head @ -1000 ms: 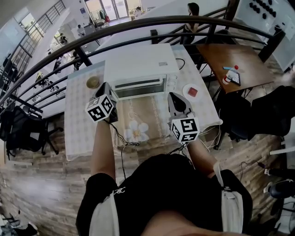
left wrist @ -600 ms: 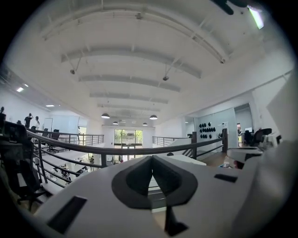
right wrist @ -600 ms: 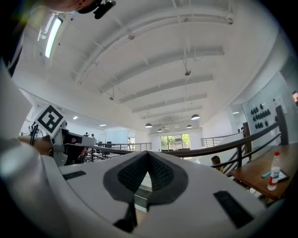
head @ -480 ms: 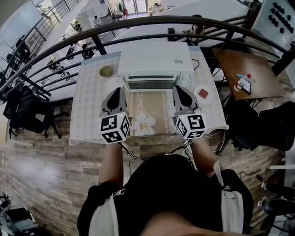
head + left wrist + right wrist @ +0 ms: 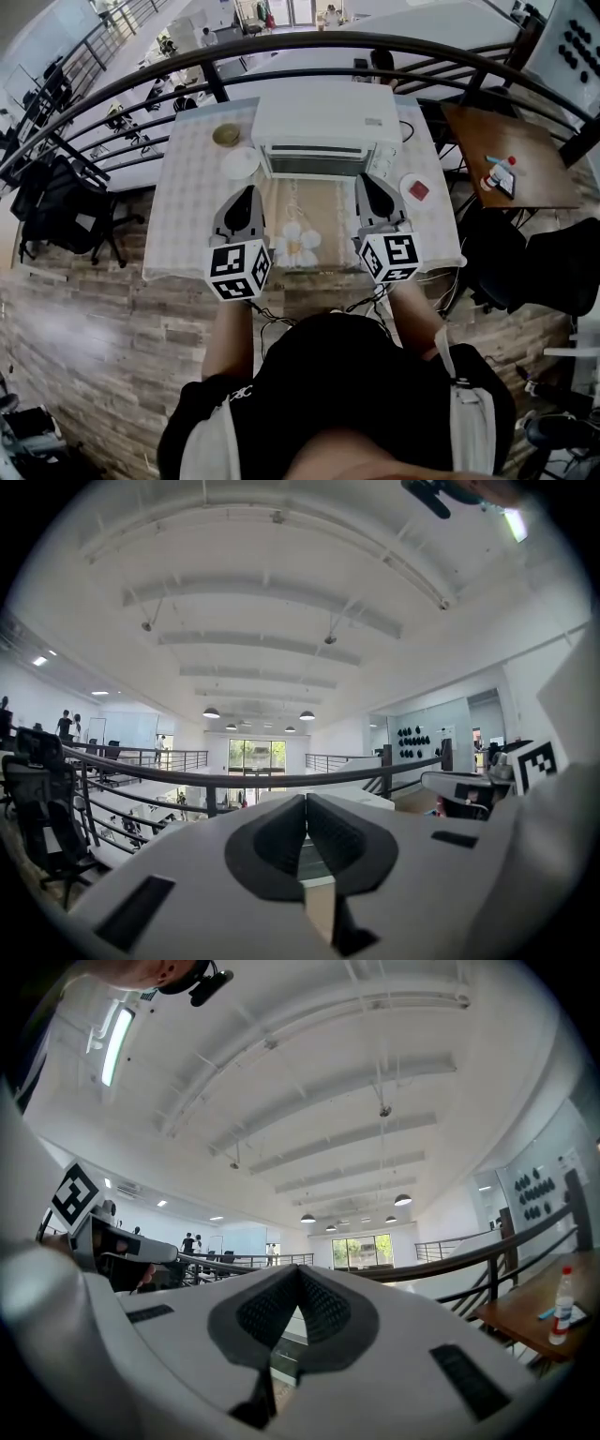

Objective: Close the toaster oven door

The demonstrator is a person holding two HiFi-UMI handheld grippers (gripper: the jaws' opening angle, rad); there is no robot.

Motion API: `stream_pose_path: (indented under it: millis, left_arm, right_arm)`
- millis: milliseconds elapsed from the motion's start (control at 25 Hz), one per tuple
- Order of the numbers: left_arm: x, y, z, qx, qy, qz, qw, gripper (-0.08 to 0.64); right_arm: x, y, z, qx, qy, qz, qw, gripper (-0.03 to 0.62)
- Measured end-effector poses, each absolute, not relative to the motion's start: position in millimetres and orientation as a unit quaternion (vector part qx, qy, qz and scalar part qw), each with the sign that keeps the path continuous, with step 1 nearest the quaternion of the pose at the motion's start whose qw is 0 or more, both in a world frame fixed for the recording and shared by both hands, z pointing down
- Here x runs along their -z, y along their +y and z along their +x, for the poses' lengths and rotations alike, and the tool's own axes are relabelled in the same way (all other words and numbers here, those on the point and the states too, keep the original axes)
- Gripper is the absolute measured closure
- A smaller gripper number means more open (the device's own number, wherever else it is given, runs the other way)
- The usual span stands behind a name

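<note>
The white toaster oven point(image 5: 323, 117) stands at the far middle of the table, its front door point(image 5: 317, 164) upright against the body. Both grippers hover over the table's near half, well back from the oven and touching nothing. My left gripper point(image 5: 248, 191) is on the left, its jaws pressed together and empty; the left gripper view shows the same left gripper point(image 5: 305, 803) shut. My right gripper point(image 5: 364, 178) is on the right, also shut and empty, as the right gripper point(image 5: 298, 1277) shows in its own view. Both point up toward the ceiling and railing.
A white plate point(image 5: 242, 163) and a small bowl point(image 5: 226, 135) sit left of the oven. A dish with a red item point(image 5: 414, 190) lies to its right. A black railing point(image 5: 281, 47) runs behind the patterned table point(image 5: 192, 216). A wooden side table point(image 5: 525, 164) stands right.
Both grippers have drawn back from the oven toward the table's near edge. The left one was at the oven's left front corner. The head view has shifted to centre the table.
</note>
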State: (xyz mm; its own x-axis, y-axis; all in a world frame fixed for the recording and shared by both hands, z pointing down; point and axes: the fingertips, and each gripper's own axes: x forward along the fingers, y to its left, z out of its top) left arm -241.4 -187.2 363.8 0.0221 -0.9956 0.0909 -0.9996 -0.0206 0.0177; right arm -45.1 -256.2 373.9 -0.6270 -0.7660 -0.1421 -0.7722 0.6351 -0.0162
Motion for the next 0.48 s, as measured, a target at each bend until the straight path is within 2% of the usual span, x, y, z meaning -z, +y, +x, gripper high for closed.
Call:
stream_pose_path:
  millis: [480]
  left_arm:
    - [-363.8, -178.5, -246.4, -0.029, -0.707, 0.706, 0.028, 0.546]
  right_arm:
    - [-375.7, -253.6, -54.3, -0.027, 0.904, -0.422, 0.06, 0.591]
